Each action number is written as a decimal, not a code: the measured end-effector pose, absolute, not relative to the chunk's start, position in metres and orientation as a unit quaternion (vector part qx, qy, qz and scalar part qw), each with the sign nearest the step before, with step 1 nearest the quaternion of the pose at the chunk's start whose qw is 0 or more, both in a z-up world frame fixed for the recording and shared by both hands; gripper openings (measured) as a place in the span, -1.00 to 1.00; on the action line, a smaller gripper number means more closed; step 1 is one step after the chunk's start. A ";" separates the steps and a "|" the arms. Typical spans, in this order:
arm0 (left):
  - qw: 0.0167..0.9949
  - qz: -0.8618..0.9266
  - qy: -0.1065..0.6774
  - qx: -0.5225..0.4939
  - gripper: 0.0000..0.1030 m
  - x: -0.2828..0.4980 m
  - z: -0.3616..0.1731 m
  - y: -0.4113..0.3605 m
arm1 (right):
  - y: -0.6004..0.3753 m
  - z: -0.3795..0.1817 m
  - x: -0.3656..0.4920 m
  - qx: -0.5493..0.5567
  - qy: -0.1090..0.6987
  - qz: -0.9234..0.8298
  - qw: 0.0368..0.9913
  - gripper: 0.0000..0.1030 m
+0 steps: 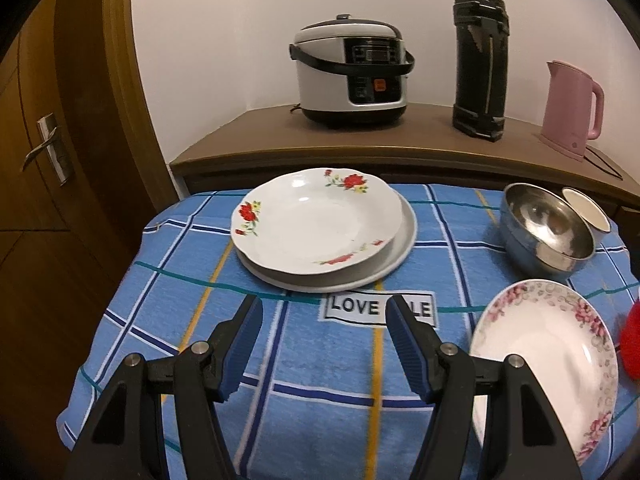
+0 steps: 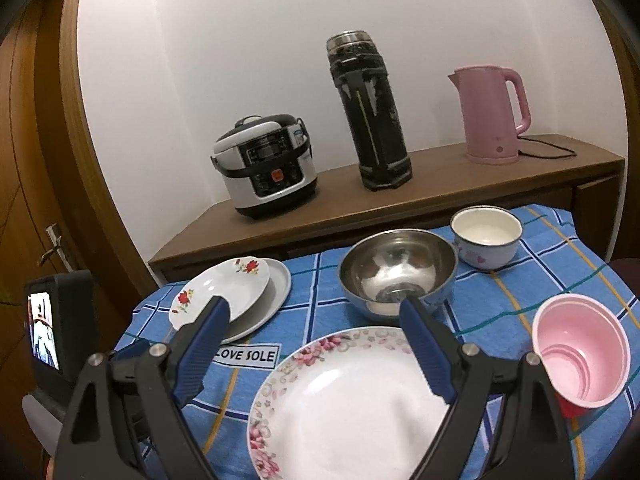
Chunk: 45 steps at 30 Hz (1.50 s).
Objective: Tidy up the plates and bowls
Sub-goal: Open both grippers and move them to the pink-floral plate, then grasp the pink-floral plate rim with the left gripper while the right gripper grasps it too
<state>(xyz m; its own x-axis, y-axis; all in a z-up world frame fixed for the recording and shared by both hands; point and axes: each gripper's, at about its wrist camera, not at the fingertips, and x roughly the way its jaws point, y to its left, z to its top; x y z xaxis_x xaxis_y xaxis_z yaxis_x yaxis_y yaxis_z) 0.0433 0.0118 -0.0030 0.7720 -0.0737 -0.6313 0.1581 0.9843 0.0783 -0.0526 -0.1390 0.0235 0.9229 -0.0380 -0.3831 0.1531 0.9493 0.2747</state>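
A white plate with red flowers (image 1: 316, 220) (image 2: 224, 292) lies on a larger plain grey plate (image 1: 404, 240) (image 2: 280, 284) at the far middle of the blue checked cloth. A pink-flowered plate (image 1: 548, 364) (image 2: 348, 408) lies near the front. Behind it stands a steel bowl (image 1: 548, 228) (image 2: 400, 272), then a white enamel mug (image 1: 586, 210) (image 2: 486, 236). A pink plastic cup (image 2: 580, 352) lies at the right. My left gripper (image 1: 324, 312) hovers open above bare cloth, short of the stacked plates. My right gripper (image 2: 316, 312) hangs open over the pink-flowered plate, holding nothing.
A wooden sideboard (image 2: 440, 192) behind the table carries a rice cooker (image 1: 348, 76) (image 2: 266, 164), a black thermos (image 1: 480, 64) (image 2: 372, 116) and a pink kettle (image 1: 572, 108) (image 2: 492, 112). A wooden door (image 1: 48, 152) stands at the left. The left gripper's camera body (image 2: 56, 324) shows in the right wrist view.
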 end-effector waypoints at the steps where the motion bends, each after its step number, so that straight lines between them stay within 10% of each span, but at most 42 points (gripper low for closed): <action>1: 0.939 -0.064 0.331 0.066 0.29 0.042 -0.003 0.009 | -0.141 0.023 -0.054 0.152 0.190 -0.051 0.969 0.72; 25: 0.928 -0.113 0.347 0.076 0.28 0.022 -0.012 -0.024 | -0.198 -0.002 -0.096 0.160 0.208 -0.098 0.960 0.72; 40: 0.912 -0.150 0.374 0.073 0.28 0.020 -0.029 -0.040 | -0.205 -0.038 -0.105 0.160 0.264 -0.075 0.948 0.31; 45: 0.908 -0.158 0.382 0.070 0.28 0.024 -0.033 -0.043 | -0.205 -0.046 -0.095 0.167 0.288 -0.063 0.941 -0.19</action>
